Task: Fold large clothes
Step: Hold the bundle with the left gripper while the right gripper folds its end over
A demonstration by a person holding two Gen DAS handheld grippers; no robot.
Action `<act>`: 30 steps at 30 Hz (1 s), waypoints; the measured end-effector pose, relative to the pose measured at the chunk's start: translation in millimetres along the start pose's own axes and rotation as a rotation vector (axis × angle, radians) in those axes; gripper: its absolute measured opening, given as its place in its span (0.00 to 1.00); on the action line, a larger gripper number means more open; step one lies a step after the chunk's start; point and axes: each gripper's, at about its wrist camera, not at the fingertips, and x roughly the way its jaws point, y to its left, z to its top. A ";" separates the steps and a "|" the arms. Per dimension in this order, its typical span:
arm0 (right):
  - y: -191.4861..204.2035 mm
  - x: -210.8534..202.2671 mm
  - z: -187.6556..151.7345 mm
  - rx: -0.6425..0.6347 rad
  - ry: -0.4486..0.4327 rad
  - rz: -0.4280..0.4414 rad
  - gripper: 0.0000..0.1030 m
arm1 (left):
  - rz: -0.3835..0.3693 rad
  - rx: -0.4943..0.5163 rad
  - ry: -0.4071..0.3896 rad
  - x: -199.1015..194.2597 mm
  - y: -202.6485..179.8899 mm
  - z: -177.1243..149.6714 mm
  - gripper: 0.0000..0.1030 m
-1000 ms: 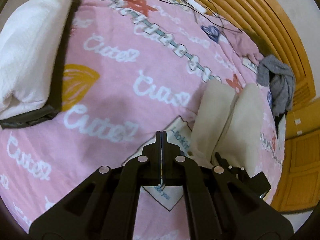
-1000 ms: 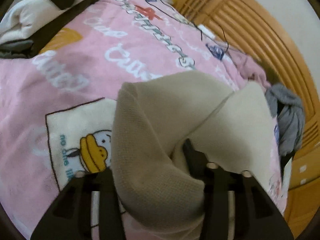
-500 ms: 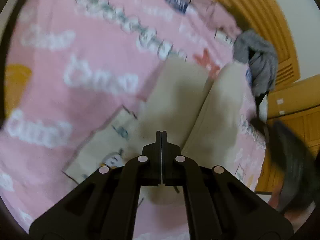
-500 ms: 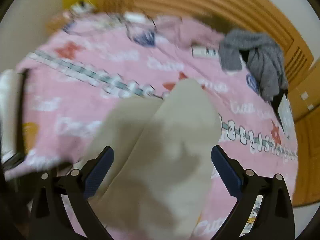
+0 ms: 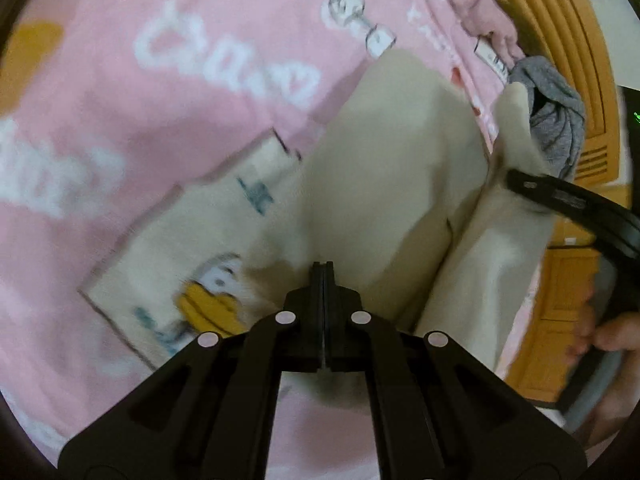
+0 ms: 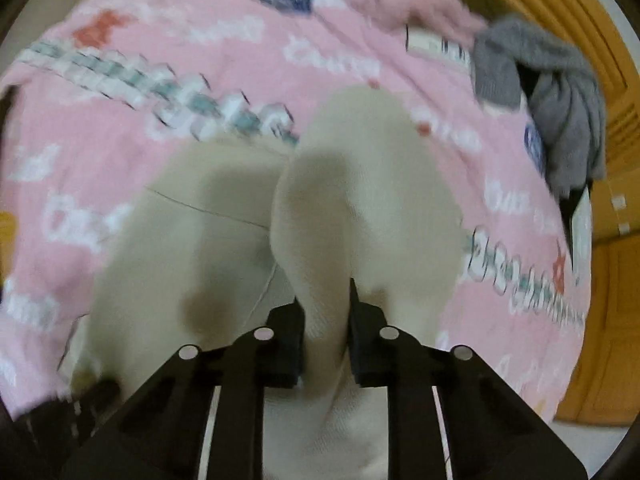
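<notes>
Cream garment pinched up off the pink bed cover

The right gripper point(image 6: 325, 312) is closing on a raised fold of the cream garment point(image 6: 360, 184), cloth bunched between its jaws; the garment's lower part drops out of frame. The left gripper point(image 5: 322, 280) is clenched with nothing in it, over the garment's flat panel and the duck patch point(image 5: 208, 304) on the pink bed cover point(image 5: 120, 92). Motion blur smears the print; a grey garment point(image 6: 552, 92) seems heaped by the wooden headboard point(image 5: 552, 32).
</notes>
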 end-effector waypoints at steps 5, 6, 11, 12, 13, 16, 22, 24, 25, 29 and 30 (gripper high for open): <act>-1.7 -61.4 3.0 -0.092 -0.090 0.164 0.15 | -0.090 -0.012 0.144 39.3 20.9 10.9 0.00; 7.9 -67.1 4.8 -0.143 -0.091 0.183 0.15 | -0.077 -0.003 0.155 47.1 22.0 10.8 0.00; 72.0 -52.3 21.4 -0.361 -0.030 0.191 0.14 | -0.108 0.028 0.133 56.3 23.2 2.1 0.00; 83.4 -38.1 29.0 -0.381 -0.003 0.186 0.15 | -0.115 0.026 0.118 53.6 23.9 -1.6 0.00; 91.0 -25.5 33.7 -0.384 0.025 0.184 0.15 | -0.124 0.009 0.097 49.8 27.0 -6.8 0.00; 119.4 36.1 48.1 -0.411 0.181 0.166 0.15 | -0.131 -0.052 0.053 40.1 37.9 -20.1 0.00; 137.2 90.0 54.4 -0.391 0.299 0.156 0.21 | -0.043 0.000 0.024 10.3 39.2 -53.1 0.00; 131.5 88.8 59.8 -0.350 0.316 0.211 0.32 | 0.000 0.030 0.018 -1.8 36.4 -55.9 0.00; 124.7 83.3 63.6 -0.319 0.308 0.264 0.38 | 0.016 0.041 0.010 -13.2 34.6 -56.8 0.00; 90.0 41.6 71.3 -0.203 0.227 0.566 0.64 | 0.046 0.057 -0.090 -75.5 10.9 -55.8 0.00; 78.5 29.3 72.1 -0.167 0.206 0.662 0.65 | 0.040 0.073 -0.120 -94.4 -5.8 -55.2 0.00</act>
